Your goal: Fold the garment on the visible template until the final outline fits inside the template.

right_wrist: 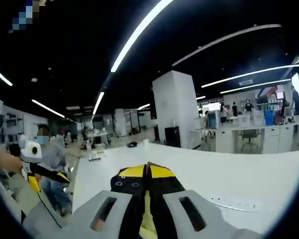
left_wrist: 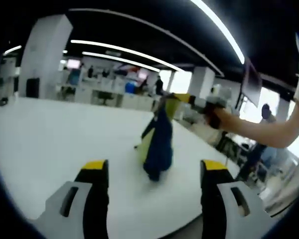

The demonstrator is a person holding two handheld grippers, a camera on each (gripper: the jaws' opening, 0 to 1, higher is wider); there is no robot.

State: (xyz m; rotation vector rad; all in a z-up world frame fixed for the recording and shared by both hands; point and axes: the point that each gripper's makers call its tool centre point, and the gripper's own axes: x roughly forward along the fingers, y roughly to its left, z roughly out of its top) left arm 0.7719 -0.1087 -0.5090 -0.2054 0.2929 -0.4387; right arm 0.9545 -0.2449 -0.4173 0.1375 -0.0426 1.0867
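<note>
In the left gripper view, the left gripper (left_wrist: 153, 172) has its two yellow-tipped jaws standing wide apart with nothing between them, poised over the white table (left_wrist: 50, 134). Beyond the gap between the jaws, farther out over the table, the garment (left_wrist: 158, 142) hangs in a dark blue and yellow-green bunch. Its top is pinched by the right gripper (left_wrist: 182, 99), which comes in from the right of the garment, held by a hand (left_wrist: 220, 115) on a bare forearm. The lower end of the garment appears to reach the tabletop, though blur makes contact hard to judge.

In the right gripper view, the right gripper (right_wrist: 147, 175) has its jaws pressed together, and a strip of yellow-green garment (right_wrist: 147, 211) shows in the narrow slit between them. To the left of those jaws the left gripper (right_wrist: 45, 172) appears, small and off the table's edge.

A faint printed strip (right_wrist: 232, 203) lies on the table to the right of the right gripper. Past the table's far edge stand a white pillar (right_wrist: 175, 107), desks with office chairs (right_wrist: 249, 135), and several people (right_wrist: 52, 154). Long ceiling light strips (right_wrist: 139, 32) run overhead.
</note>
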